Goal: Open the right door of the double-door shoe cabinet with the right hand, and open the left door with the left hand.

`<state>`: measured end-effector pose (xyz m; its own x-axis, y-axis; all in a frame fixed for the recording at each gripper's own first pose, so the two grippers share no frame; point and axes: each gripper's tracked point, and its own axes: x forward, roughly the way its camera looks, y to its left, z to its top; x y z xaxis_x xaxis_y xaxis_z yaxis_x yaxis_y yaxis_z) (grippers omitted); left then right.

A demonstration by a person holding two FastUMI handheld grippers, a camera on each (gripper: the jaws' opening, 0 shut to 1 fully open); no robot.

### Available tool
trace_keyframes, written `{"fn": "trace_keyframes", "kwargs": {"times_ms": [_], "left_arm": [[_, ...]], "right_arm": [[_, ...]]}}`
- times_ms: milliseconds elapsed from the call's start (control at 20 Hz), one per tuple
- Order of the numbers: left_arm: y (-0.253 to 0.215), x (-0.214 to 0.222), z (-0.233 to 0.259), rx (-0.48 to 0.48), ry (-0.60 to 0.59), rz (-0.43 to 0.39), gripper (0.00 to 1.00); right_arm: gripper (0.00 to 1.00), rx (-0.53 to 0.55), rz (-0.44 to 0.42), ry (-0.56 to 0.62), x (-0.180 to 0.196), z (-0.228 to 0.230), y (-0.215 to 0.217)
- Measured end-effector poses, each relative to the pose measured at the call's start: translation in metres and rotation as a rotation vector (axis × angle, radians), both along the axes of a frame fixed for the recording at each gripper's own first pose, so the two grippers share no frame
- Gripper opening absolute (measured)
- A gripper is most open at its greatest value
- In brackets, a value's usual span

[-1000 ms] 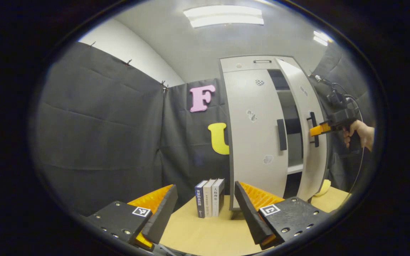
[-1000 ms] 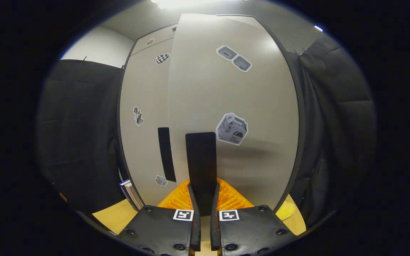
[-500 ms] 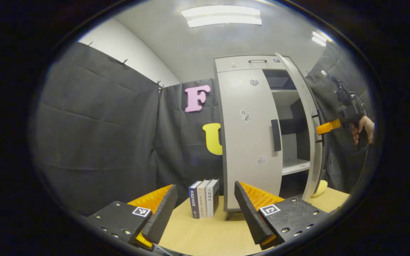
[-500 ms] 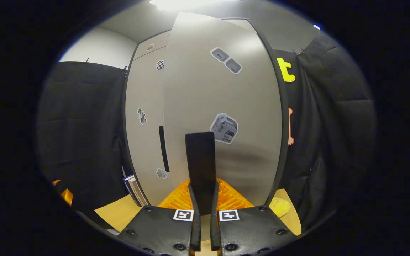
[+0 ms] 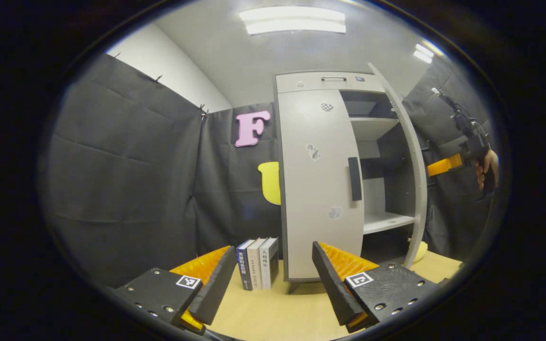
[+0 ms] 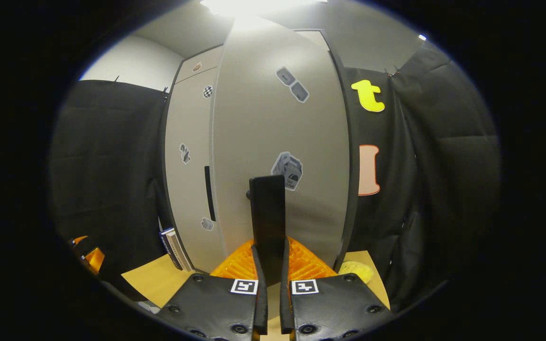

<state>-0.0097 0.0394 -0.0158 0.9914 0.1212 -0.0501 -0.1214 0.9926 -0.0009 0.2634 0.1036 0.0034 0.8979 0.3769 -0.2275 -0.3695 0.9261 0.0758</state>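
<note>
Now right gripper (image 6: pixel 269 277) jaws clamp the right door's handle (image 6: pixel 267 213); left gripper (image 5: pixel 273 279) jaws gape

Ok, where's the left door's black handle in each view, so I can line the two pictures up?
Left gripper view: the left door handle stands right of centre, on the closed door's right edge, beside the open compartment.
Right gripper view: the same left door handle is a thin dark strip left of centre, partly behind the right door.
Shared landmark: the books beside the cabinet.

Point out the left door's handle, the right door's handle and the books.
left door's handle (image 5: pixel 354 178), left gripper view, mid-bar
right door's handle (image 6: pixel 267 213), right gripper view, bar's face
books (image 5: pixel 257 263), left gripper view, middle spine
</note>
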Motion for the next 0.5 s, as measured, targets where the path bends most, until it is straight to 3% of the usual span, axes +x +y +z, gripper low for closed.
{"fn": "trace_keyframes", "kwargs": {"times_ms": [500], "left_arm": [[-0.05,0.017,0.002,-0.021,-0.008,-0.077,0.95]], "right_arm": [[0.11,-0.055,-0.079,-0.024,0.002,0.0,-0.032]]}}
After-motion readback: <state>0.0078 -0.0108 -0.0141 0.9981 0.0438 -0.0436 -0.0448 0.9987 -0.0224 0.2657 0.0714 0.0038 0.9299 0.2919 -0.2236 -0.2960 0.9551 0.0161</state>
